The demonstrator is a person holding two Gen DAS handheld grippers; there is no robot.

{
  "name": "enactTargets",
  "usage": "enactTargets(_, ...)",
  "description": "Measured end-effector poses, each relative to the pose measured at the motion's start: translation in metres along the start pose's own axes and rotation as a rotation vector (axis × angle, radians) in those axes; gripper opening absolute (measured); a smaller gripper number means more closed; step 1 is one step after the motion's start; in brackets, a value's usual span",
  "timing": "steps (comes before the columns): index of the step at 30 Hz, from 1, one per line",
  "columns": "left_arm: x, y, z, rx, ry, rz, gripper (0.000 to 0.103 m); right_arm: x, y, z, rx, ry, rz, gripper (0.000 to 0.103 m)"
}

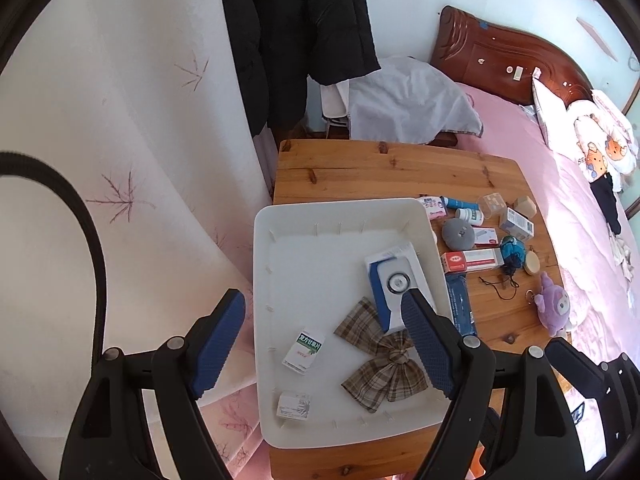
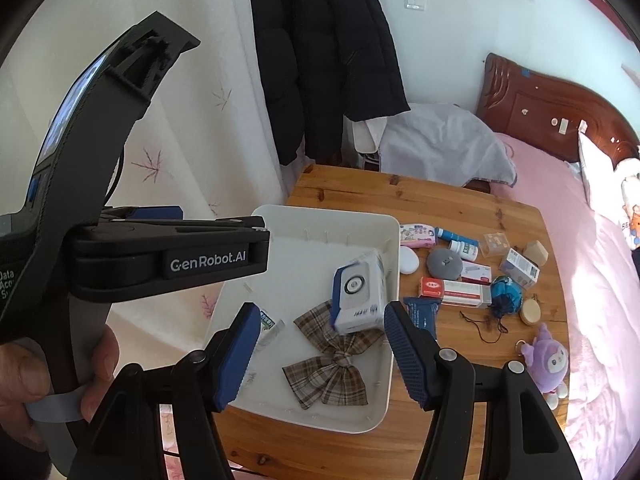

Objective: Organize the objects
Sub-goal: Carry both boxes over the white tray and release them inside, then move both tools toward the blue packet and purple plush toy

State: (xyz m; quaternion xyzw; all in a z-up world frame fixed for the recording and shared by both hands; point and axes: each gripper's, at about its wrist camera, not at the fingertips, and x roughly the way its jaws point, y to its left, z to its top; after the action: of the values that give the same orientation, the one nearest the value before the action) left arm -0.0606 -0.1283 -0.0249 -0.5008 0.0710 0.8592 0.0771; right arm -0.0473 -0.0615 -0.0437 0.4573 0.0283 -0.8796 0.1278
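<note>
A white tray (image 1: 264,320) sits on the wooden table (image 1: 380,168). In it lie a blue-and-white box (image 1: 394,280), a plaid bow (image 1: 384,356) and two small medicine boxes (image 1: 303,350). My left gripper (image 1: 324,344) is open and empty above the tray. My right gripper (image 2: 320,356) is open and empty above the tray (image 2: 384,380), near the bow (image 2: 332,364) and the box (image 2: 356,296). Loose items lie right of the tray: a red-and-white box (image 2: 454,292), a grey round pouch (image 2: 444,262), a purple plush (image 2: 546,358).
More small items sit on the table's right half: a white bottle (image 2: 464,250), a blue tube (image 2: 452,236), a blue pack (image 2: 420,312) by the tray. A pink bed (image 2: 600,280) borders the table on the right. A black coat (image 2: 320,60) hangs behind.
</note>
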Motion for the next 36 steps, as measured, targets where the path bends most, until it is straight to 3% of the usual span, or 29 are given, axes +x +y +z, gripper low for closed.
enactTargets(19,-0.01,-0.029,0.003,0.057,-0.033,-0.042,0.083,-0.023,-0.023,-0.007,0.052,-0.051,-0.07,0.065)
enactTargets(36,-0.018,-0.087,0.013,0.112,-0.049,-0.031,0.083,-0.038,-0.081,-0.017,0.153,-0.087,-0.08,0.065)
